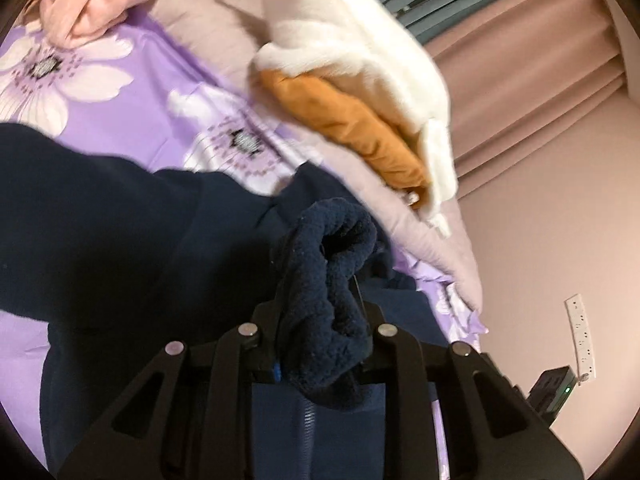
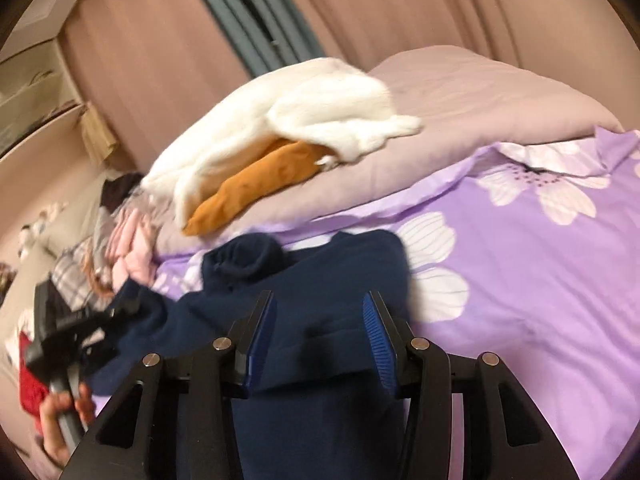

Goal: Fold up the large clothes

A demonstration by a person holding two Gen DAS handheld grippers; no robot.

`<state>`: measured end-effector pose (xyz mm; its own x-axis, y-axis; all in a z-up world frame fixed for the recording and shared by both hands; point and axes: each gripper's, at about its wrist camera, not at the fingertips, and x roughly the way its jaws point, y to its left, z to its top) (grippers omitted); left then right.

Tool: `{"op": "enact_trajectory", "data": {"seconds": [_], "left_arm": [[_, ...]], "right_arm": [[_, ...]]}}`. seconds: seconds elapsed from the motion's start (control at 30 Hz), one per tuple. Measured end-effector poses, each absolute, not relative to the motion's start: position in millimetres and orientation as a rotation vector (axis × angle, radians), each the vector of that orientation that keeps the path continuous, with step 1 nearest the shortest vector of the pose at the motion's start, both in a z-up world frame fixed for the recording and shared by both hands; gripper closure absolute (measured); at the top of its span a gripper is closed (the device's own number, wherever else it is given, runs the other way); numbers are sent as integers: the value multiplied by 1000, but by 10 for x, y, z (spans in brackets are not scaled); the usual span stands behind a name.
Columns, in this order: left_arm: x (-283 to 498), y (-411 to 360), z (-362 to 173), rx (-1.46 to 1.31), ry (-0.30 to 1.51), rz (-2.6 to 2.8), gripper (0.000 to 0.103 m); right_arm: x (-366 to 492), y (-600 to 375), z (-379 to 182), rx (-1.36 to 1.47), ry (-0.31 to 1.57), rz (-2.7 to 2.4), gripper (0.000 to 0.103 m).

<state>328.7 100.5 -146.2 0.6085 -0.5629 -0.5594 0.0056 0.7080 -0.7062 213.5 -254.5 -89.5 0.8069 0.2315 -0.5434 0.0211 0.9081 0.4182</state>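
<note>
A large navy fleece garment lies spread on the purple flowered bed cover. My left gripper is shut on a bunched fold of it, which bulges up between the black fingers and hides the pads. In the right wrist view the navy garment stretches from that left gripper, held by a hand, to under my right gripper. The right jaws stand apart over the cloth. Their blue pads show bare, with cloth lying between them.
A white fluffy garment and an orange one lie on a mauve pillow at the head of the bed. Pink clothes are heaped at the bed's left side. Pink curtains hang behind. A socket strip is on the wall.
</note>
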Motion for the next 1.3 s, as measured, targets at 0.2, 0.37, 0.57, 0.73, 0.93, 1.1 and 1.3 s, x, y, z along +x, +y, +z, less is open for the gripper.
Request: {"op": "enact_trajectory", "data": {"seconds": [0.2,0.37,0.57,0.73,0.93,1.1,1.3], "left_arm": [[3259,1170,-1657,-717,892,-303,78],[3233,1326,-1747,-708,901,-257,75],[3237,1392,-1800,-668,911,-216,74],[3216,1419,-1800,-652,916,-208,74],[3168,1564,-1716,-656,883,-183,74],[3166,1559,-1734,-659,900,-203,76],[3212,1501,-1710,-602,917,-181,76]], "right_arm": [[2334,-2451,-1005,358,675,87,57],[2363,-2420,-1135,305,727,91,72],[2280,-2319,-1306,182,794,76,77],[2135,-2524,-1202,262,753,73,63],[1820,-2627,-1211,221,736,93,36],[1924,-2395,-1385,98,793,78,36],[2241,-2225,-1509,32,788,25,53]]}}
